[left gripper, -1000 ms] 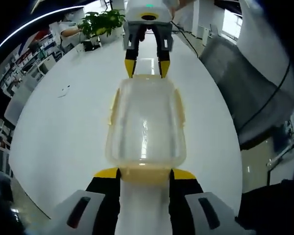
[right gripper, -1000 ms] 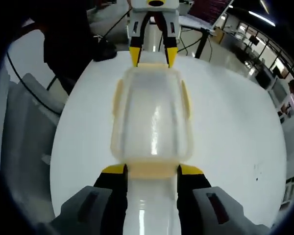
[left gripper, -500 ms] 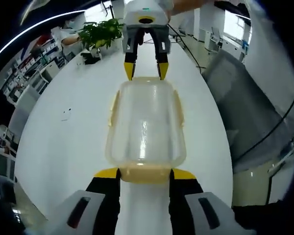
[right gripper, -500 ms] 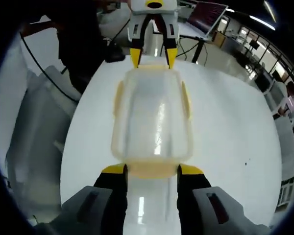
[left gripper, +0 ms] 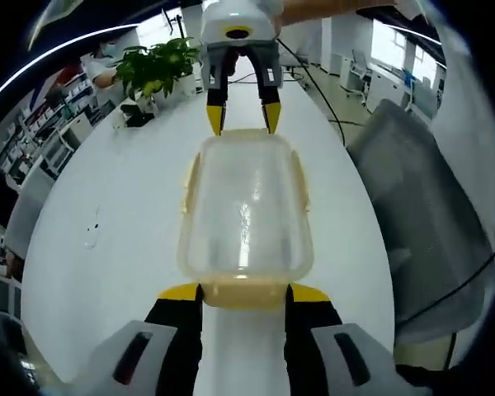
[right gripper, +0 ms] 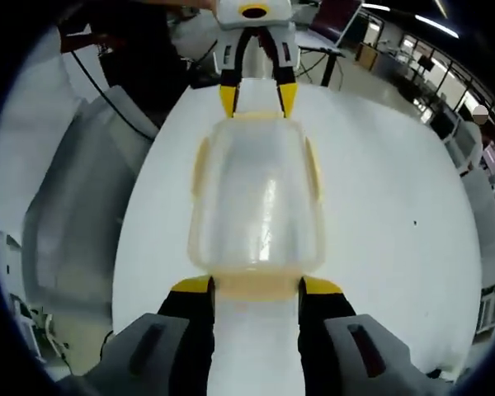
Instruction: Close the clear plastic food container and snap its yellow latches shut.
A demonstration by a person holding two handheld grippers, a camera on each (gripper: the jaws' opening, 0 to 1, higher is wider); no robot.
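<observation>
Both grippers and the container (left gripper: 246, 210) have swung round over the table (left gripper: 107, 247).

The clear plastic food container (left gripper: 245, 214) sits flat on the white table (left gripper: 115, 247), lid on, lengthwise along its middle. Yellow latches (left gripper: 190, 183) line its long sides and both short ends.

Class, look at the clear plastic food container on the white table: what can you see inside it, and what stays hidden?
Through the clear container nothing shows inside; only glare and the white table beneath. Its end latches are partly covered by the left gripper and right gripper.
</observation>
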